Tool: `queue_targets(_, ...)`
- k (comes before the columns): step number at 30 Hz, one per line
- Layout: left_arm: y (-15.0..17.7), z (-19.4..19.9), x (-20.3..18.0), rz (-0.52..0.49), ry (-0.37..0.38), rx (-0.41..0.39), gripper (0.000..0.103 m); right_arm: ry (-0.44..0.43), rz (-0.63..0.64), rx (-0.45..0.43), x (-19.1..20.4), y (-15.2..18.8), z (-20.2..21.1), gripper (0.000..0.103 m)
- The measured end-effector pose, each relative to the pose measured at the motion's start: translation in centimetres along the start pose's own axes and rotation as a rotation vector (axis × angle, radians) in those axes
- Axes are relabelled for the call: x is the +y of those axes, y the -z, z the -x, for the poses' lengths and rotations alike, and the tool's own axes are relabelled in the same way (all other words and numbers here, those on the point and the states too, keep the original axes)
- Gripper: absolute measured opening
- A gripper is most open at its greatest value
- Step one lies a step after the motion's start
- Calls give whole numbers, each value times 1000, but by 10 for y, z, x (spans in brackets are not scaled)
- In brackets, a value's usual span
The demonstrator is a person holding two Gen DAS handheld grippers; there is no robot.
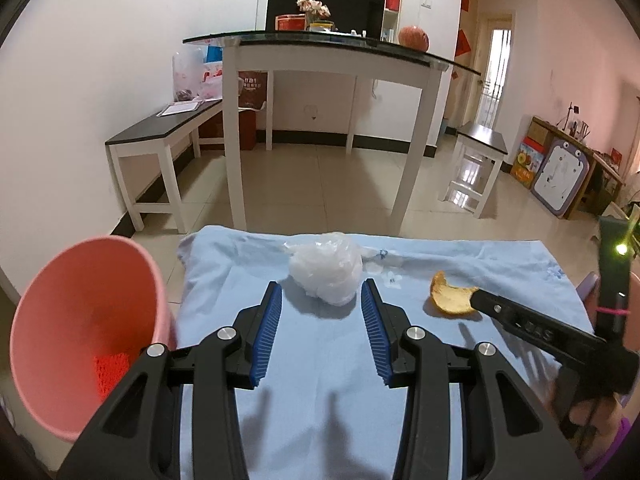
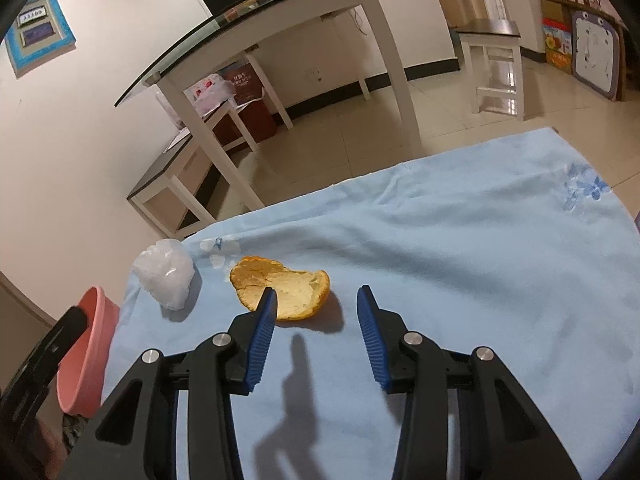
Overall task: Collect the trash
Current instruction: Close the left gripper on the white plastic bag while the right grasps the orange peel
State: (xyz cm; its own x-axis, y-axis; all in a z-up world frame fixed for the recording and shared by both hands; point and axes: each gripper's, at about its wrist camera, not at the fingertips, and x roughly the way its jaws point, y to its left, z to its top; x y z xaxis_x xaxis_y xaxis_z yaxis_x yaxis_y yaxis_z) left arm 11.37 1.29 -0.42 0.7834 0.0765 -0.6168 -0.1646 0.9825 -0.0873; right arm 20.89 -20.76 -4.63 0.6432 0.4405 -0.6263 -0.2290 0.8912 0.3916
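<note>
A crumpled clear plastic bag (image 1: 326,270) lies on the light blue cloth (image 1: 320,360), just ahead of my left gripper (image 1: 322,290), whose blue pads stand open on either side of the bag's near end without pressing it. An orange peel (image 2: 280,288) lies to the right of the bag (image 2: 166,276). My right gripper (image 2: 316,294) hangs open over the peel's near edge, its left fingertip (image 2: 269,300) in front of the peel, nothing gripped. In the left wrist view the right gripper's black finger (image 1: 520,320) reaches the peel (image 1: 450,294).
A pink bin (image 1: 80,332) stands at the cloth's left edge, mouth tilted toward me, something red inside; it also shows in the right wrist view (image 2: 86,356). Beyond the cloth are a tiled floor, a glass-topped white table (image 1: 320,44), a bench (image 1: 160,136) and a stool (image 1: 480,152).
</note>
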Motion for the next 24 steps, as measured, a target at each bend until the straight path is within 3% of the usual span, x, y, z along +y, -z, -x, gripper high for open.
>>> queue_targets(15, -19, -69, 3, 59, -30, 70, 42, -3, 5, 24, 0, -1, -8, 41)
queue_targets(21, -13, -78, 7, 57, -18, 61, 42, -16, 0, 40, -2, -1, -11, 32)
queue_targets(22, -12, -77, 6, 49, -15, 56, 40, -17, -1, 40, -2, -1, -11, 31)
queue_targets(23, -11, -76, 4, 36, -11, 50, 29, -18, -2, 42, -2, -2, -12, 29)
queue_targets(24, -10, -75, 1, 20, -7, 48, 26, -19, -3, 43, -3, -1, -12, 27)
